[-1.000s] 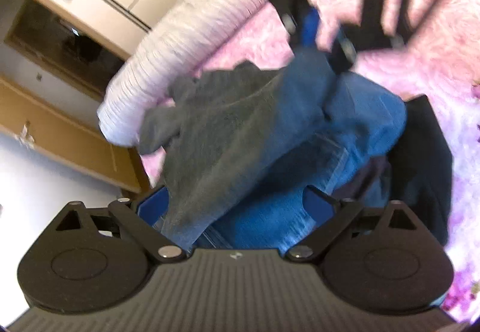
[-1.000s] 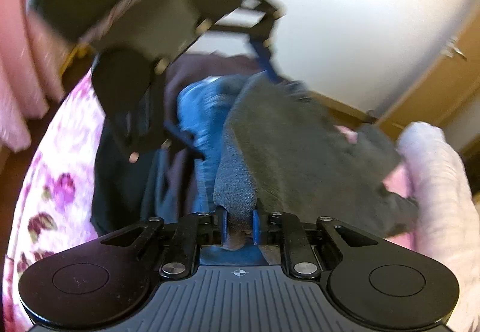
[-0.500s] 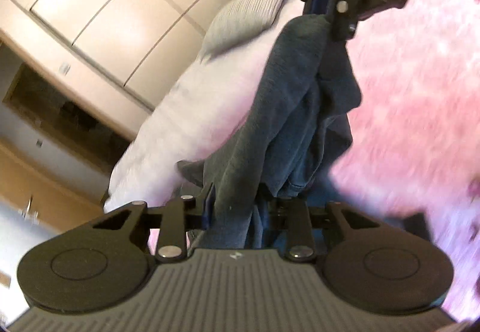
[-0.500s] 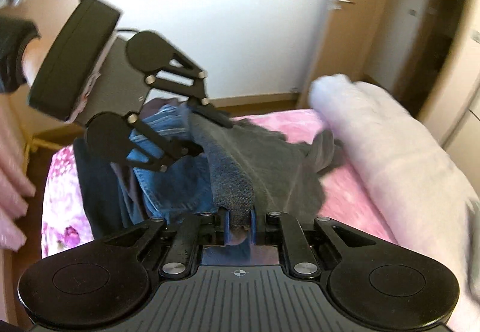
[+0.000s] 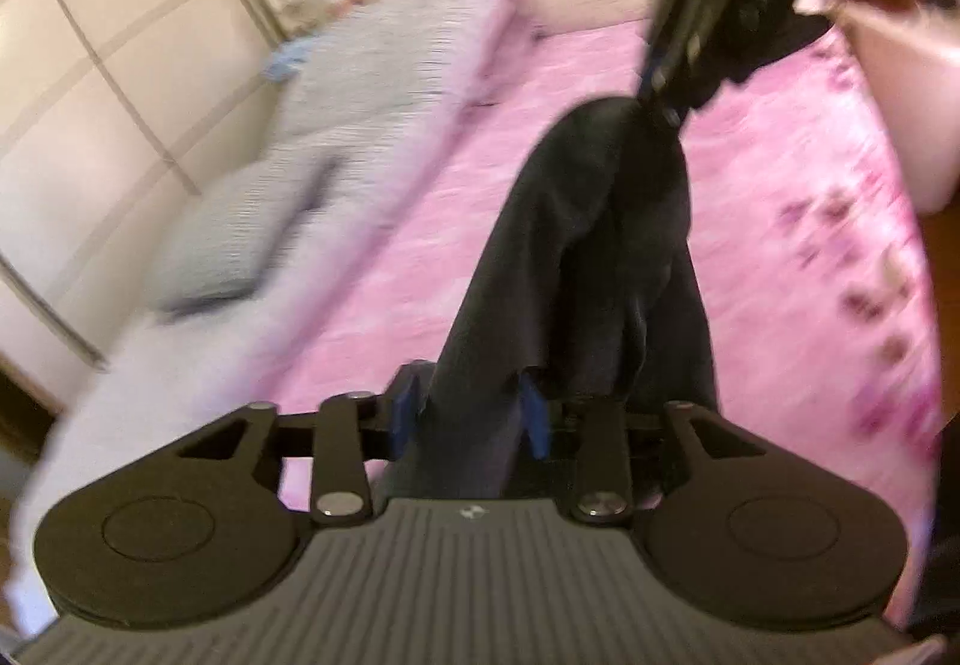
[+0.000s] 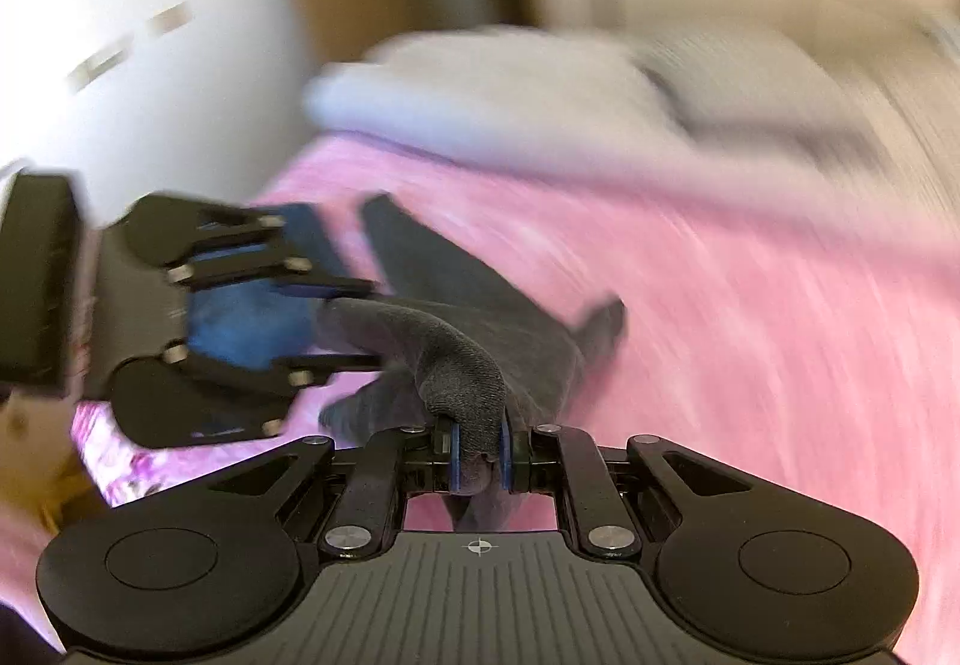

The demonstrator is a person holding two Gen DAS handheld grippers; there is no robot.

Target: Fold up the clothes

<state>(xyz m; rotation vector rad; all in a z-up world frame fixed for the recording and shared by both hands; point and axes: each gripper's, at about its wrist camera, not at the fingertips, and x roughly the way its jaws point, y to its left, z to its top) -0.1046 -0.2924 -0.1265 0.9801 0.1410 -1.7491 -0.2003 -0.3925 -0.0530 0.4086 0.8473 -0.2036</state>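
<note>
Above the pink bed point(image 5: 420, 221), a dark grey garment point(image 5: 588, 257) hangs stretched between the two grippers. Left gripper point(image 5: 468, 413): fingers closed in on the cloth, pinching one bunched end, though its blue pads sit a little apart around the thick fabric. Right gripper point(image 6: 477, 452): fingers pressed tight on a knit edge of the same garment point(image 6: 474, 329), which drapes forward and trails onto the bedspread; a sleeve or corner lies flat on the pink cover beyond. Both views heavily motion-blurred, so the garment's outline, and which edges are held, cannot be made out. White duvet point(image 6: 510, 101) and grey striped pillow point(image 5: 240, 239) lie along the far side of the bed, apart from the garment. Step in hand, by my reading: carrying or shaking the piece out over open bed so it can be laid flat. Next move likely calls for keeping both grips firm, drawing the ends apart to take out slack, then lowering evenly onto bare bedspread, clear of the duvet.
</note>
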